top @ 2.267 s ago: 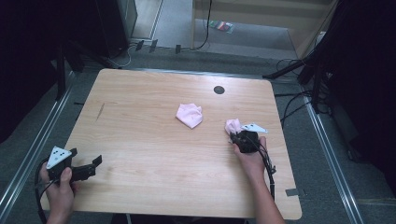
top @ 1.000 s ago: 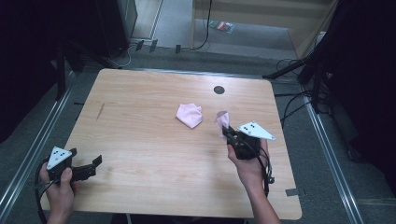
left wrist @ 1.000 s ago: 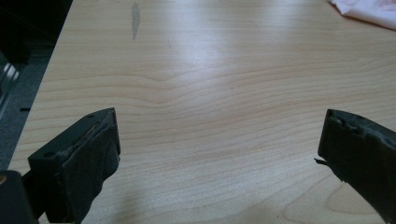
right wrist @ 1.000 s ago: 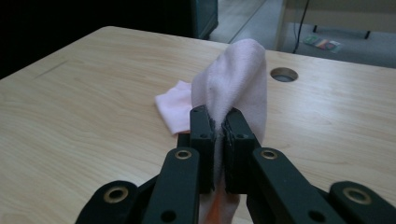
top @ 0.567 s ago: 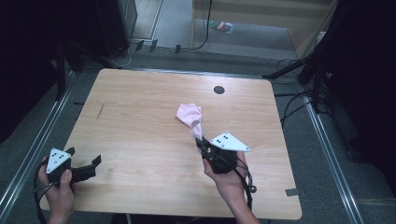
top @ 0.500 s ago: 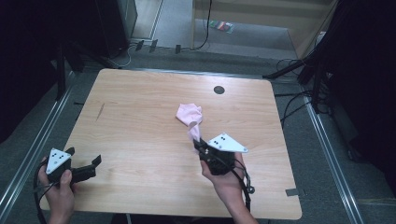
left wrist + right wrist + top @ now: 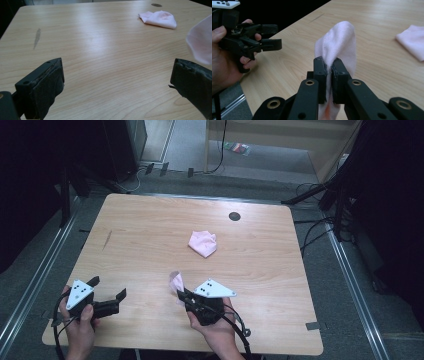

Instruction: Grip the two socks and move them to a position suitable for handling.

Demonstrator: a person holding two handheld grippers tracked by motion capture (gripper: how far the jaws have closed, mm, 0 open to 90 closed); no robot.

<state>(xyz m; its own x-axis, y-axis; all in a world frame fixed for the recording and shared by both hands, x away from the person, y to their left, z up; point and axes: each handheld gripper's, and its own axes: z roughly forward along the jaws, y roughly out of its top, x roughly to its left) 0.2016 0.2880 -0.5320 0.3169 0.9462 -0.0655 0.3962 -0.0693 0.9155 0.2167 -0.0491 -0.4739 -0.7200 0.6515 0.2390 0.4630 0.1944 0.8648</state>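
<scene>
- Table (image 7: 150, 230) of pale wood lies under both claws.
- Left claw (image 7: 106, 296) gapes wide, holding nothing.
- Right claw (image 7: 329, 75) is clamped on a pink sock (image 7: 339, 45) standing above it.
- Second pink sock (image 7: 203, 243) lies well beyond the right claw.

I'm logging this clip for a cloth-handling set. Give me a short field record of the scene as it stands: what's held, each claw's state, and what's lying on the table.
held item: pink cloth, pinched in the right claw, hanging above the wood
right claw: shut on the pink cloth
left claw: open, nothing between its jaws, near the table's front left corner
on table: second pink cloth, crumpled, near the middle, apart from both claws
table: light wood, with a dark round hole near the far edge
</scene>
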